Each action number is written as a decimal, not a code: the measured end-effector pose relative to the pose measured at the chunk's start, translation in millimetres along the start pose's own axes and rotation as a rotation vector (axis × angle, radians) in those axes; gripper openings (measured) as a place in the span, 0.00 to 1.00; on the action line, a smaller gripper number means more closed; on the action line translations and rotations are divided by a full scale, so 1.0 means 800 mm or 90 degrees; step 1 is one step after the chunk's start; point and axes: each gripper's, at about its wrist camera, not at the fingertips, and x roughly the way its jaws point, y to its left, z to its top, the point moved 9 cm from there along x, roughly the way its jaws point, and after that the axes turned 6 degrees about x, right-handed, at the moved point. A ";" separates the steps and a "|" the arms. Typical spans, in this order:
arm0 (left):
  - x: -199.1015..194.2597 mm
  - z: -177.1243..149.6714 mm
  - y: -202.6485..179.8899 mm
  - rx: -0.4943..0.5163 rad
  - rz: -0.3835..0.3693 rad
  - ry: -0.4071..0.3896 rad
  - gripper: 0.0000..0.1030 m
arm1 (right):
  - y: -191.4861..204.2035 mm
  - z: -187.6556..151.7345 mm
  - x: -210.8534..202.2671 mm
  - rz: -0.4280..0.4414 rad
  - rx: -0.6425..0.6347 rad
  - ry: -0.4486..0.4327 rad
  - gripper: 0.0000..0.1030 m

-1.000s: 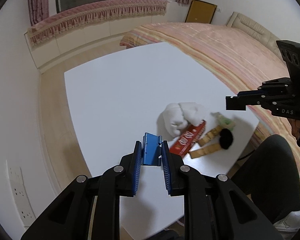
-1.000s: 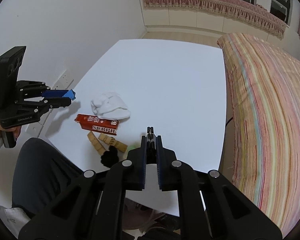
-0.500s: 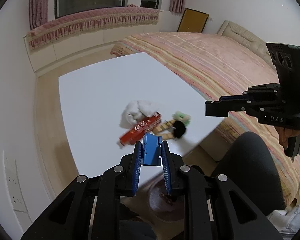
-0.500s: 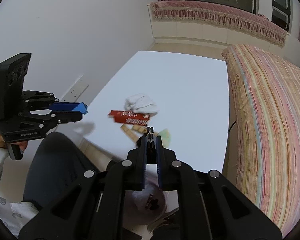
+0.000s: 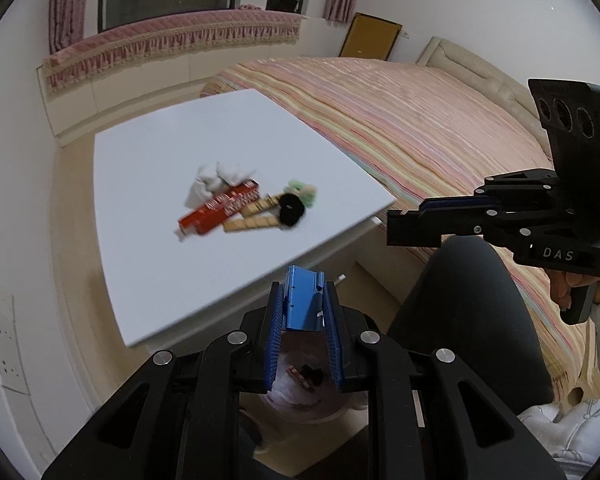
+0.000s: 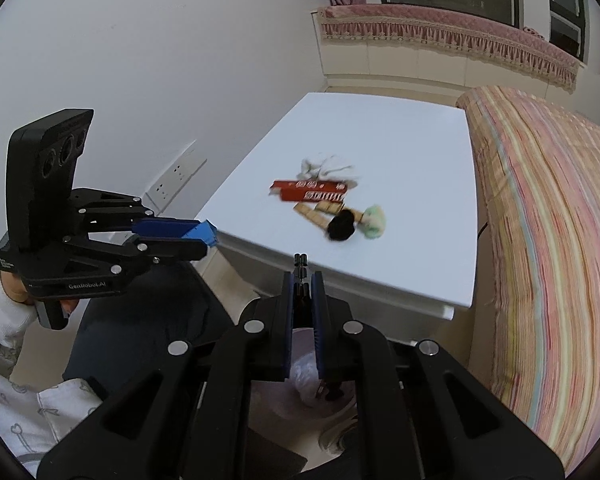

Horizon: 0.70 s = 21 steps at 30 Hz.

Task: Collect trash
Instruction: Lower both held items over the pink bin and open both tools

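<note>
Beyond the near edge of the white counter (image 5: 148, 152), both tools hang in open air over a bin lined with a pale bag (image 5: 300, 390), with dark-trousered legs (image 5: 468, 320) to one side. Bare smooth surface spreads from the counter's middle to its far edge and far corners; a striped pink bed (image 5: 400, 120) runs just beside its right edge, and a plain white wall (image 6: 140, 80) with sockets stands off its left edge.

Trash sits in a loose cluster toward the near right part of the counter: a crumpled white tissue (image 5: 216, 178), a long red carton (image 5: 220, 208) touching it, two flat tan strips (image 5: 256, 216) marked in squares, a round fuzzy black lump (image 5: 292, 210) at their ends, and a soft pale-green wad (image 5: 302, 192) just behind that.

Left hand-held gripper (image 5: 302, 308): its ribbed blue pads (image 5: 274, 320) are partly closed, pinching a small, stiff blue box (image 5: 304, 300) that stands upright between them, past the counter's near edge.

Right hand-held gripper (image 6: 301, 292): fingers pressed nearly together on a thin dark clip-like piece (image 6: 301, 264) whose tip pokes out ahead; what it is cannot be told.
</note>
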 end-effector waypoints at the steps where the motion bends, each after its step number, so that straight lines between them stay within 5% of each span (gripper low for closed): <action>1: 0.000 -0.003 -0.005 0.000 -0.003 0.000 0.19 | 0.001 -0.003 0.000 0.001 0.000 0.001 0.08; 16: 0.005 -0.028 -0.038 0.012 -0.020 0.011 0.26 | 0.019 -0.036 0.004 0.040 0.010 0.018 0.10; 18: 0.006 -0.028 -0.036 0.014 -0.013 0.014 0.44 | 0.013 -0.037 0.007 0.021 0.011 0.021 0.29; 19: 0.006 -0.028 -0.033 0.009 -0.008 0.010 0.59 | 0.010 -0.037 0.007 0.016 0.015 0.020 0.58; 20: 0.006 -0.026 -0.031 0.005 -0.007 0.007 0.64 | 0.008 -0.037 0.007 0.018 0.020 0.016 0.78; 21: 0.004 -0.025 -0.028 -0.001 -0.003 0.002 0.79 | 0.006 -0.037 0.006 0.019 0.024 0.013 0.82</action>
